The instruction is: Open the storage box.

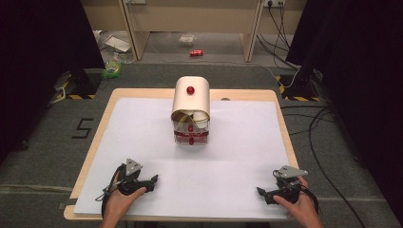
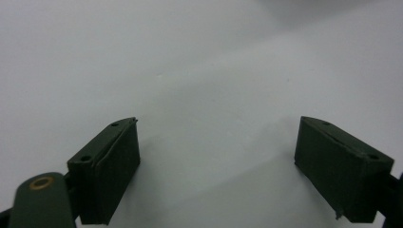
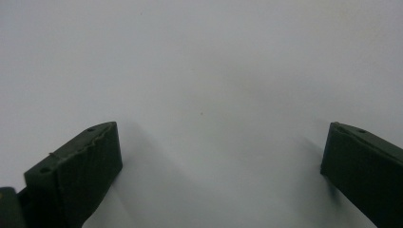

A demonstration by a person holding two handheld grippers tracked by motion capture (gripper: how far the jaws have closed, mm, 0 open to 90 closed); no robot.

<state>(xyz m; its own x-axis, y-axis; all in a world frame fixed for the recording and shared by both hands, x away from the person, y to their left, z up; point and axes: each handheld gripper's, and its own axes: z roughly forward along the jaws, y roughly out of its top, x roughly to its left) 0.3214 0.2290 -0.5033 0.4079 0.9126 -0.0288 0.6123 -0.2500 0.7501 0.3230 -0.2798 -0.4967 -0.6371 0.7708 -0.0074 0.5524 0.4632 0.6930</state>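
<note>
2 grippers rest apart on the white sheet, jaws open and empty.
The cream bread box (image 1: 190,107) stands mid-surface (image 1: 114,102), well ahead of the left gripper (image 1: 153,181) and right gripper (image 1: 260,192), with only bare sheet (image 1: 228,156) between.

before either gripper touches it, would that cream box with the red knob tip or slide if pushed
The cream box stands tall on a narrow clear base, so a high push would probably tip it. On the smooth white sheet a low push likely slides it. Its rolled-up lid may shift.
</note>
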